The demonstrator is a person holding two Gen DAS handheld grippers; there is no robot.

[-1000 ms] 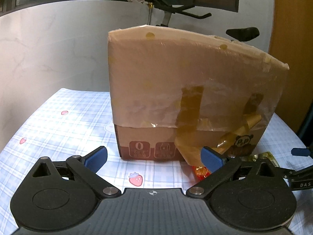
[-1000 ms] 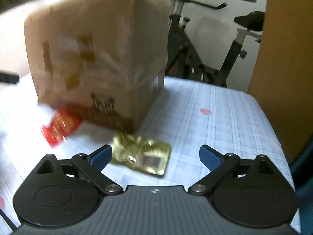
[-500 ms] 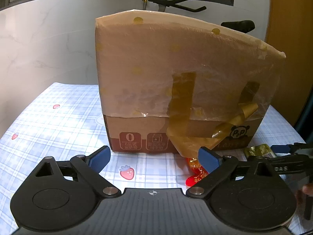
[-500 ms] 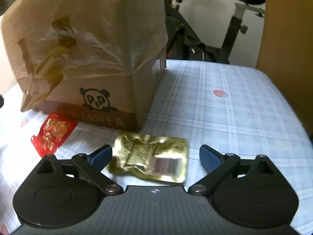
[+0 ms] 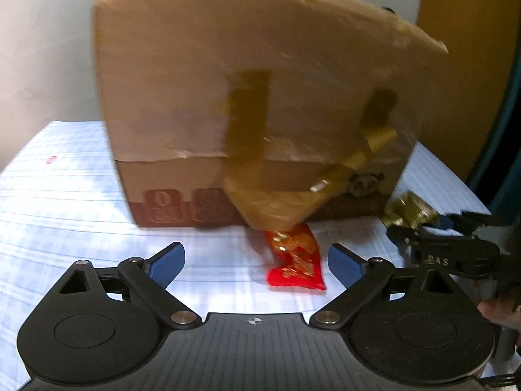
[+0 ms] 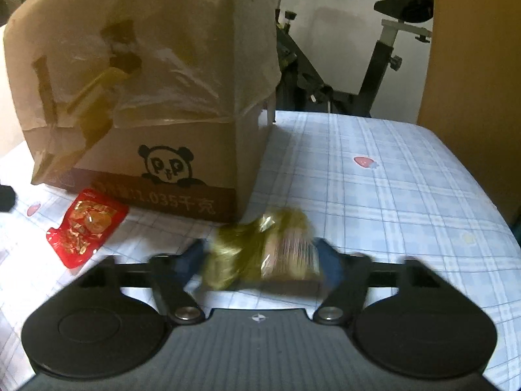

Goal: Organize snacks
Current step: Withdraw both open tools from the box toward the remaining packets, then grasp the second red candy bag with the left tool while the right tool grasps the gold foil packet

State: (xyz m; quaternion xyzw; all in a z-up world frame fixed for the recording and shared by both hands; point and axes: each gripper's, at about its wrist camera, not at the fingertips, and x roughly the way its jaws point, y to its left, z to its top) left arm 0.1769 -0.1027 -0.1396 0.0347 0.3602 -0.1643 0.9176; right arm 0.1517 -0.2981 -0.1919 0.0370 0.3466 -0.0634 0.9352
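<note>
A gold snack packet (image 6: 286, 228) sits crumpled between the blue pads of my right gripper (image 6: 260, 257), whose jaws are closing and pressing on both of its sides. In the left wrist view the same right gripper (image 5: 418, 224) shows at the right with the gold packet (image 5: 407, 210) in it. A red snack packet (image 5: 296, 260) lies flat on the cloth just ahead of my left gripper (image 5: 255, 257), which is open and holds nothing. The red packet (image 6: 84, 224) rests against the foot of a tall cardboard box (image 6: 146, 65).
The cardboard box (image 5: 228, 81), wrapped in plastic film and brown tape, stands in the middle of a blue checked tablecloth (image 6: 374, 211). An exercise bike (image 6: 390, 49) stands behind the table, and a wooden panel (image 6: 472, 65) rises at the right.
My right gripper's fingers have drawn in on the gold packet and bunched it up. My left gripper has come closer and lower, so the red packet now lies between its fingertips.
</note>
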